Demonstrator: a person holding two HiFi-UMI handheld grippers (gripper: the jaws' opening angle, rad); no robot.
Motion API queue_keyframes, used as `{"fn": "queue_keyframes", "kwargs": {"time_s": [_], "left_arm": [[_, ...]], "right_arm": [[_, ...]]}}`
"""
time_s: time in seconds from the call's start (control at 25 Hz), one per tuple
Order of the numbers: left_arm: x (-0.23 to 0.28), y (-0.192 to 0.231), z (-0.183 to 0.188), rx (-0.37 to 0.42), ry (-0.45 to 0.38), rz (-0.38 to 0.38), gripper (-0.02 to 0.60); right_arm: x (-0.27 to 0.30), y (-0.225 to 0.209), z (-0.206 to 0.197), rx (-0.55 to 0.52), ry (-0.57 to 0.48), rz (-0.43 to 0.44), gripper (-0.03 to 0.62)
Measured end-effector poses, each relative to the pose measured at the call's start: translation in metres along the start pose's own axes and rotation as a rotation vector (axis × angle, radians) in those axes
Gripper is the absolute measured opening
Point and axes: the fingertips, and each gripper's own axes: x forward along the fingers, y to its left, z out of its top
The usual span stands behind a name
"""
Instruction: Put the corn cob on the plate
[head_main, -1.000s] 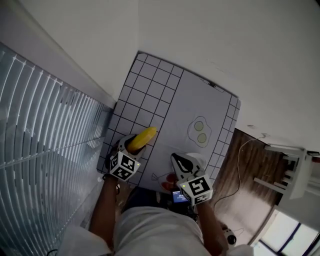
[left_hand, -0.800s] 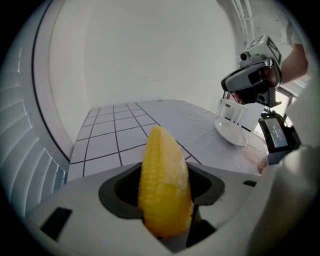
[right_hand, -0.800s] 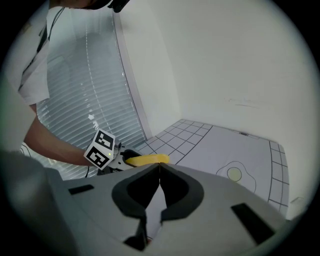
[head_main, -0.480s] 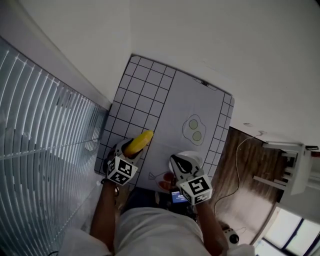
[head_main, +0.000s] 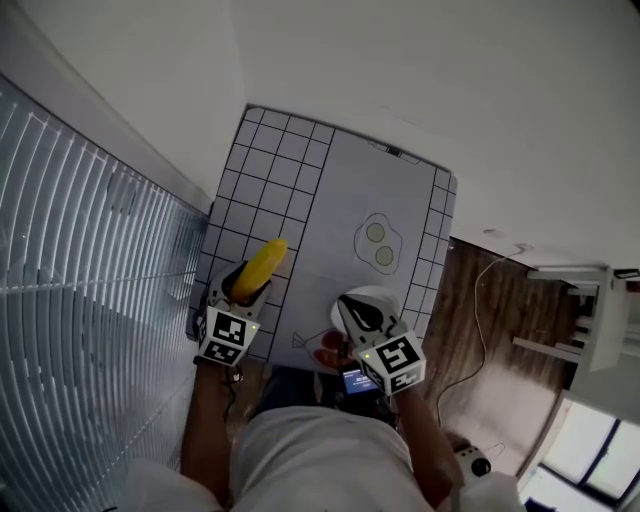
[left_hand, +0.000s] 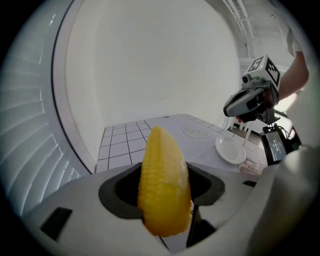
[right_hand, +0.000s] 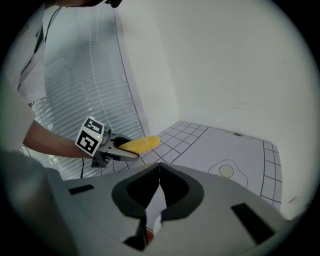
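Left gripper (head_main: 241, 292) clamps the corn cob (left_hand: 164, 185), seemingly by its butt; we fear it pivoting loose before the plate (left_hand: 231, 150).

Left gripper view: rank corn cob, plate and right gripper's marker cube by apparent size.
1. corn cob, enlarged by nearness.
2. plate and marker cube look alike; unranked.

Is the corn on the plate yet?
Not yet. Done: the yellow corn cob is lifted up. In hand: the left claw grips it in the air. Left: carry it to the small white round plate, which looks empty near the shut right claw, and let go.
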Motion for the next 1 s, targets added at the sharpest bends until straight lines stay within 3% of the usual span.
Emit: {"fn": "queue_keyframes", "kwargs": {"time_s": [0.24,0.52,1.0], "left_arm": [[-0.016,0.003,0.016,0.013,-0.020,0.054,0.249],[-0.021,-0.010,0.026,0.034,-0.014,0.058,0.249],[0.004,-0.056,0.054,0.124,-0.030,-0.052,0.249]], "right_arm": [[-0.007,-0.002,0.002,0.026,-0.029,0.024,0.008],[-0.021,-0.009,-0.001,0.023,-0.061,0.031,0.008],[-0.061,-0.034,-0.025,0.077,-0.062,-0.062,0.008]]}}
